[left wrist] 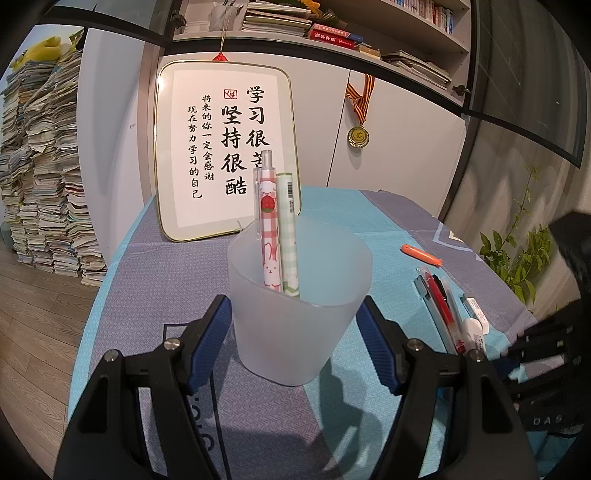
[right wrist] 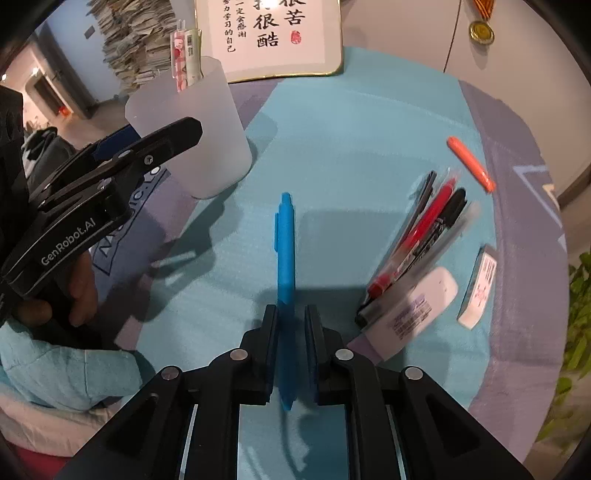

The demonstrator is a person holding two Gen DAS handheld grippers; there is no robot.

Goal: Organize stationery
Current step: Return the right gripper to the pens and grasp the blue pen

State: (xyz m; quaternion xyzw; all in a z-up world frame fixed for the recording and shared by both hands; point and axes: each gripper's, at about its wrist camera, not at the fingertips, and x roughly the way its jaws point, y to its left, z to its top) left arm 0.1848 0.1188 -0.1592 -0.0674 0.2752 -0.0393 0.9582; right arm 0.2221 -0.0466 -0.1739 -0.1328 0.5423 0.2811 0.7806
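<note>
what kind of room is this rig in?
Looks like a home study, probably a student's. A tall stack of worn workbooks stands on the floor, bookshelves run above white cabinets, and a medal hangs beside a framed calligraphy board on a cloth-covered table.

The frosted cup [left wrist: 299, 295] is hiding the lower ends of the pink pen [left wrist: 267, 229] and green pen [left wrist: 289, 236] standing inside it. The right gripper [right wrist: 291, 321] is covering part of the blue pen [right wrist: 285, 251]. The pen cluster [right wrist: 424, 251] is blurring. The picture's top edge is cutting off the framed calligraphy [right wrist: 277, 33].
</note>
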